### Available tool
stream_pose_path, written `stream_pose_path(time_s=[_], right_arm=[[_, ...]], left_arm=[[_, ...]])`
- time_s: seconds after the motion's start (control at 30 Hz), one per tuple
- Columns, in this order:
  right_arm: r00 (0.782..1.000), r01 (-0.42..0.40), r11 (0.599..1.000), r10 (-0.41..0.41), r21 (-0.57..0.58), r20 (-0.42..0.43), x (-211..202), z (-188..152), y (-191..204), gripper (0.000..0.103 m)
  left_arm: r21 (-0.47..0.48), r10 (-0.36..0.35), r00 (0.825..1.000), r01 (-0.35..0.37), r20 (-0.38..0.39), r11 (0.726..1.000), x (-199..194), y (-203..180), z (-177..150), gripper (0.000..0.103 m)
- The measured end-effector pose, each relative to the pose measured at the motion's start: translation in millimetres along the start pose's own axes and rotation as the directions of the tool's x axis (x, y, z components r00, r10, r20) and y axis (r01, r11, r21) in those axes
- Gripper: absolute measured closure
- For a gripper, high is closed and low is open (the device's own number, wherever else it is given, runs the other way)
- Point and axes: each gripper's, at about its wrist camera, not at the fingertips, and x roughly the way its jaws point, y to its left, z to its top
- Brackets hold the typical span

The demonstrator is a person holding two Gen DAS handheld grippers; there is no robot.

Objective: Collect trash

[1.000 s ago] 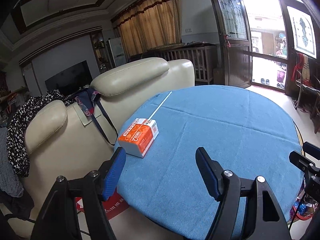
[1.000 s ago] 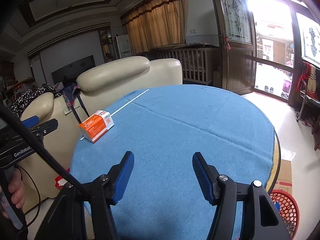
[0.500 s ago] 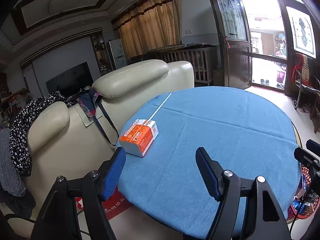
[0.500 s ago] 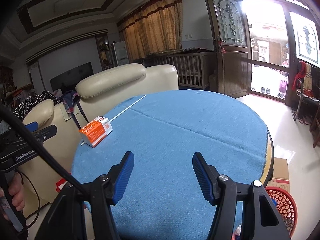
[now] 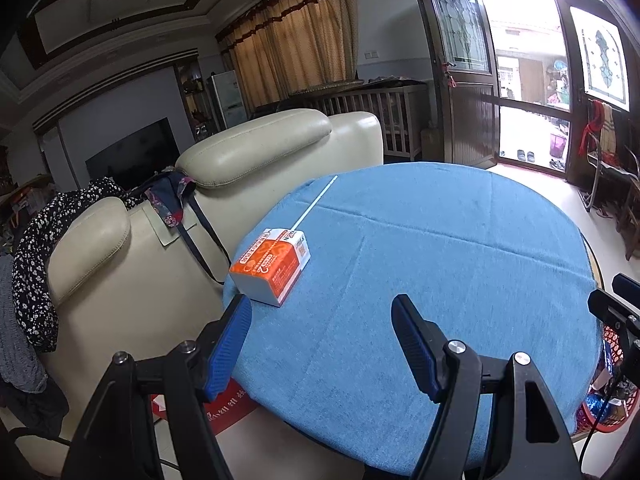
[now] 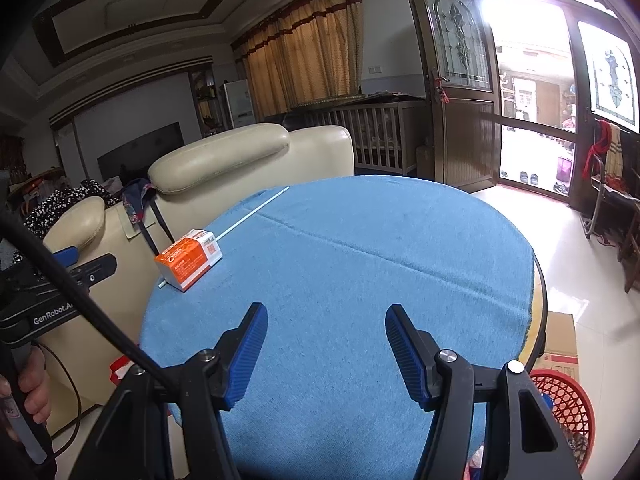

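Observation:
An orange and white carton [image 5: 271,265] lies on the left edge of a round table with a blue cloth [image 5: 440,264]. A thin white stick [image 5: 316,203] lies behind it and runs under it. My left gripper [image 5: 322,332] is open and empty, just short of the carton, above the table's near edge. In the right wrist view the carton [image 6: 189,259] and the stick [image 6: 256,213] sit at the left of the blue cloth [image 6: 360,264]. My right gripper [image 6: 323,344] is open and empty over the near part of the table. The left gripper's body [image 6: 52,288] shows at the far left.
A cream leather sofa [image 5: 168,216] with clothes and a bag on it stands against the table's left side. A red mesh basket [image 6: 566,408] with trash sits on the floor at the right, next to a cardboard box [image 6: 558,340]. A crib and a glass door stand behind.
Both grippers have drawn back and risen slightly, so the table appears a little lower in each view. The carton and stick have not moved. Both grippers stay open.

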Motion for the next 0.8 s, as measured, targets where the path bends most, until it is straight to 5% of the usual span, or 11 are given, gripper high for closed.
stream_pose_path(time_s=[0.8], right_arm=[[0.999, 0.023, 1.000, -0.023, 0.014, -0.042, 15.9, -8.9, -4.3, 0.038]], left_arm=[[0.006, -0.015, 0.999, 0.015, -0.046, 1.000, 21.0, -5.5, -7.9, 0.030]])
